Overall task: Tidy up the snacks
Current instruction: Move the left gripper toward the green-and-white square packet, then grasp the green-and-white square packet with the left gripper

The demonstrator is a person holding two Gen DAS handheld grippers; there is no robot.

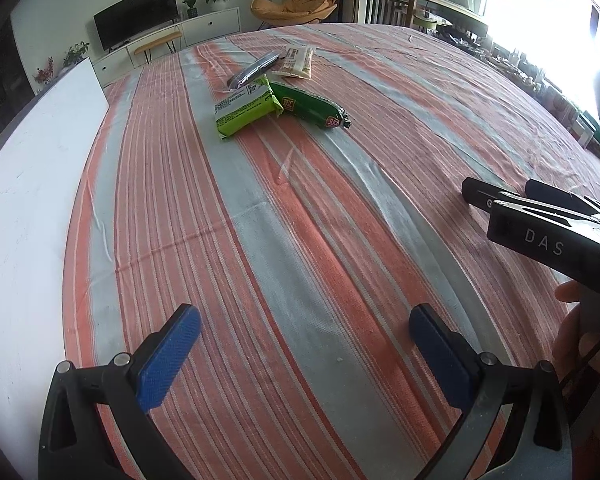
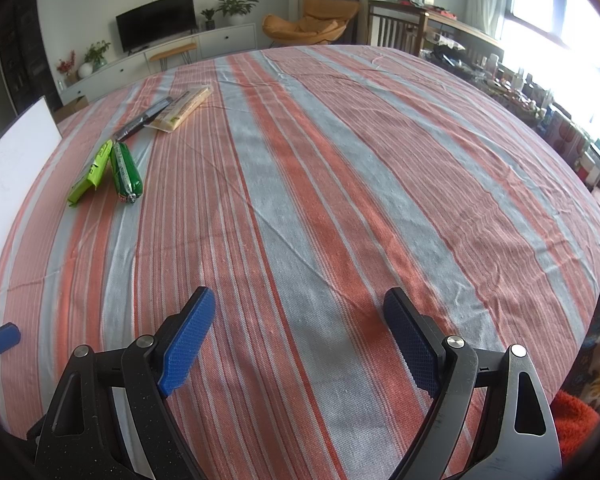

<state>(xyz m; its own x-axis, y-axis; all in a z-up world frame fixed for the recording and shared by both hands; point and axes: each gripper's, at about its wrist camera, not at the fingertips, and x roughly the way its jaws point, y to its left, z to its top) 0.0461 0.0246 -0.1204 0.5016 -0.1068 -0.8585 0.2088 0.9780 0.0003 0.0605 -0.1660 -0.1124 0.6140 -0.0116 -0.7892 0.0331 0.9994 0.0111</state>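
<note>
Snacks sit in a loose cluster on the far-left part of the worktop (image 2: 340, 200), which is covered in an orange-and-grey striped cloth (image 1: 300, 240). Four items:
- lime-green flat packet (image 1: 247, 106), printed text on the face, lying flat
- dark green sausage-shaped tube (image 1: 308, 106) with red-and-yellow labels and a clipped end, touching the lime packet's right side
- dark grey/black slim wrapper (image 1: 254, 70), glossy, its near end resting on the lime packet's far edge
- pale cream packet (image 1: 298, 62) with brown print, farthest of the group, just beside the dark wrapper

Right wrist view shows the same four in a line running away from the camera: lime packet (image 2: 91, 174) and green tube (image 2: 126, 172) side by side and converging at their far ends, dark wrapper (image 2: 144, 118) and cream packet (image 2: 184, 110) beyond.

Left gripper (image 1: 304, 340): blue-padded fingers spread wide, nothing between them, above bare cloth well short of the snacks. Right gripper (image 2: 300, 332): also spread wide, empty, over bare cloth, snacks well off to its left. Left view catches the right gripper's black body at the right edge with a hand (image 1: 576, 320) on it.

White board (image 1: 28, 184) lies along the worktop's left edge.
</note>
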